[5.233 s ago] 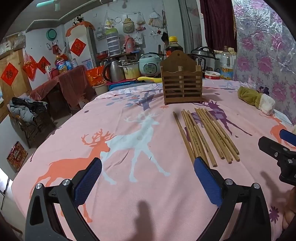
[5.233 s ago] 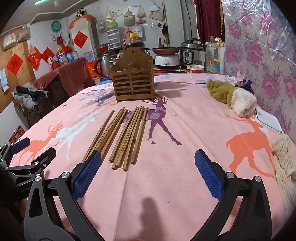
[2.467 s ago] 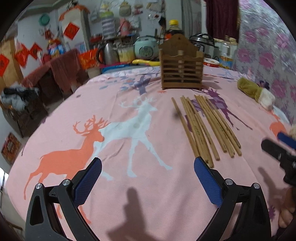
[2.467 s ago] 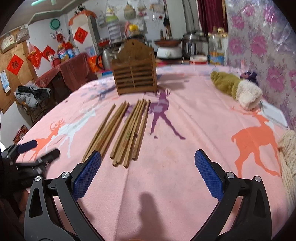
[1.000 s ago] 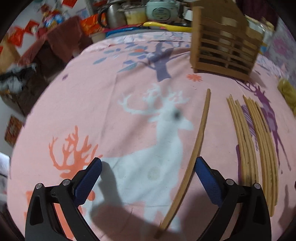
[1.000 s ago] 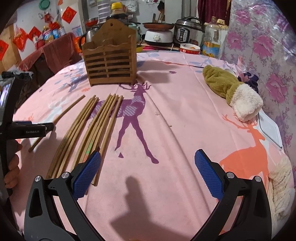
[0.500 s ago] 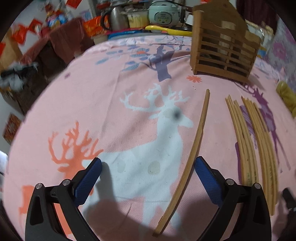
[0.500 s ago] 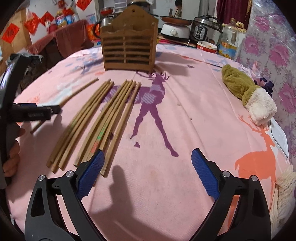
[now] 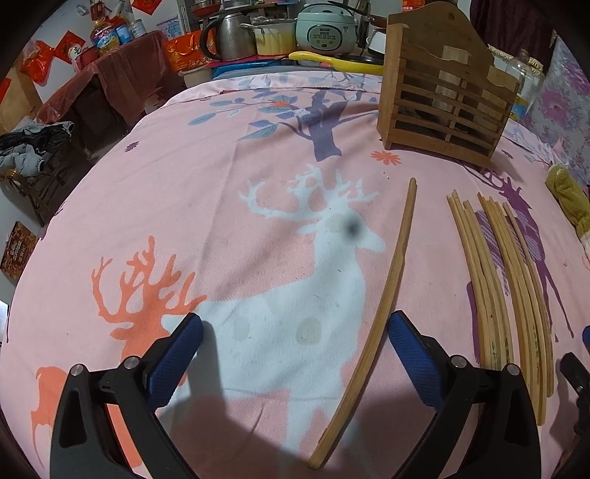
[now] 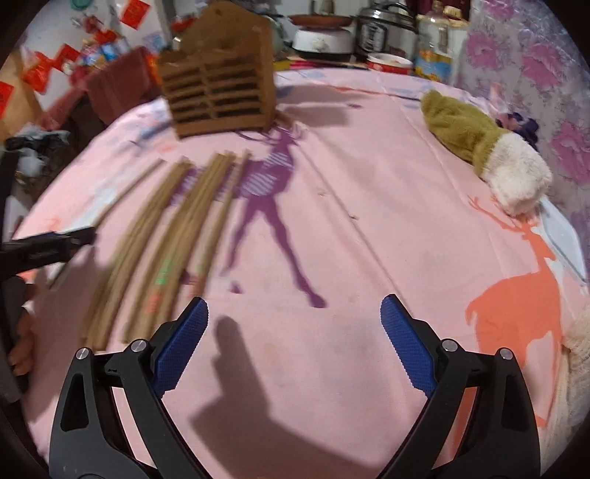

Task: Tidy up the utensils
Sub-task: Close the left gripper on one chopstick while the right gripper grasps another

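Several wooden chopsticks (image 9: 497, 280) lie in a row on the pink deer-print cloth; one single chopstick (image 9: 383, 283) lies apart, left of the rest. A slatted wooden holder (image 9: 442, 88) stands upright at the far side. My left gripper (image 9: 295, 339) is open low over the cloth, and the single chopstick runs between its fingers, close to the right pad (image 9: 413, 350). My right gripper (image 10: 291, 331) is open and empty, right of the chopstick row (image 10: 173, 235); the holder (image 10: 217, 73) is beyond it.
A green and white plush toy (image 10: 486, 147) lies at the right. A flat white card (image 10: 564, 235) lies near the right edge. Rice cookers, a kettle and bottles (image 9: 280, 29) stand on a counter behind the table. The left gripper (image 10: 44, 247) shows at the right wrist view's left edge.
My left gripper came down and forward to the leftmost chopstick, which now lies between its fingers. My right gripper moved forward and is swinging; its view is blurred.
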Motion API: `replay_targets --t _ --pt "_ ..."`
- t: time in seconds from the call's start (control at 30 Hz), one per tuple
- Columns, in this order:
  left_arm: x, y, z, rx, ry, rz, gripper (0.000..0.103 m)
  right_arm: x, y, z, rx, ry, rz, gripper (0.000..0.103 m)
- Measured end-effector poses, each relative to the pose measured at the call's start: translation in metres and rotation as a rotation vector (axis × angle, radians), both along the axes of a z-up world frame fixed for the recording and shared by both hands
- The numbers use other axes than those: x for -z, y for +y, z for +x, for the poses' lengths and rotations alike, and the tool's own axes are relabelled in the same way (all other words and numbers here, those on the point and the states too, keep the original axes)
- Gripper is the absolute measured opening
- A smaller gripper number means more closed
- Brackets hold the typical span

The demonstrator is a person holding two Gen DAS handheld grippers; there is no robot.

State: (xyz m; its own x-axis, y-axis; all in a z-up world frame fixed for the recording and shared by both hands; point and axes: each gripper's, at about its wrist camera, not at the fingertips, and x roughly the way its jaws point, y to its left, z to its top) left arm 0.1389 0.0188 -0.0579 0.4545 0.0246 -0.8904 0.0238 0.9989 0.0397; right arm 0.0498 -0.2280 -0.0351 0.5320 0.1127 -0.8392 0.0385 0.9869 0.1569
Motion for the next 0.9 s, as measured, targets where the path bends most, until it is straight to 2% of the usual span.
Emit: replay_targets --t 0.1,0.23,0.33,0.4,0.47,0.53,0.57,0.63,0.83,0.9 --pt "0.000 0.000 -0.002 0.004 0.000 -0.001 0.099 -0.005 0.010 -0.003 -0.065 -0.026 0.023 0.089" --pt "0.000 0.000 -0.002 0.004 0.001 0.000 0.099 -0.002 0.025 -0.003 -0.124 -0.005 -0.017 0.068" --pt "0.000 0.000 -0.002 0.004 0.001 -0.001 0.099 -0.001 0.029 -0.003 -0.142 -0.007 -0.037 0.066" --pt "0.000 0.000 -0.002 0.005 0.001 0.000 0.099 0.000 0.028 -0.004 -0.139 -0.003 -0.050 0.062" --pt "0.000 0.000 -0.003 0.016 0.004 -0.001 0.099 0.000 0.023 -0.004 -0.115 -0.005 -0.065 0.053" --pt "-0.001 0.001 -0.008 0.040 0.010 -0.006 0.099 0.001 0.011 -0.003 -0.053 -0.011 -0.102 0.053" --pt "-0.001 0.002 -0.013 0.061 0.014 -0.010 0.099 0.000 0.003 -0.005 -0.033 -0.010 -0.082 0.053" --pt "-0.003 0.003 -0.022 0.103 0.016 -0.014 0.098 -0.001 -0.007 -0.009 -0.039 -0.007 -0.036 0.053" --pt "-0.015 0.012 -0.052 0.216 -0.031 -0.093 0.098 -0.004 -0.015 -0.019 -0.060 -0.036 0.022 0.055" --pt "-0.017 0.011 -0.055 0.227 -0.053 -0.098 0.093 -0.003 -0.015 -0.018 -0.057 -0.033 0.023 0.055"
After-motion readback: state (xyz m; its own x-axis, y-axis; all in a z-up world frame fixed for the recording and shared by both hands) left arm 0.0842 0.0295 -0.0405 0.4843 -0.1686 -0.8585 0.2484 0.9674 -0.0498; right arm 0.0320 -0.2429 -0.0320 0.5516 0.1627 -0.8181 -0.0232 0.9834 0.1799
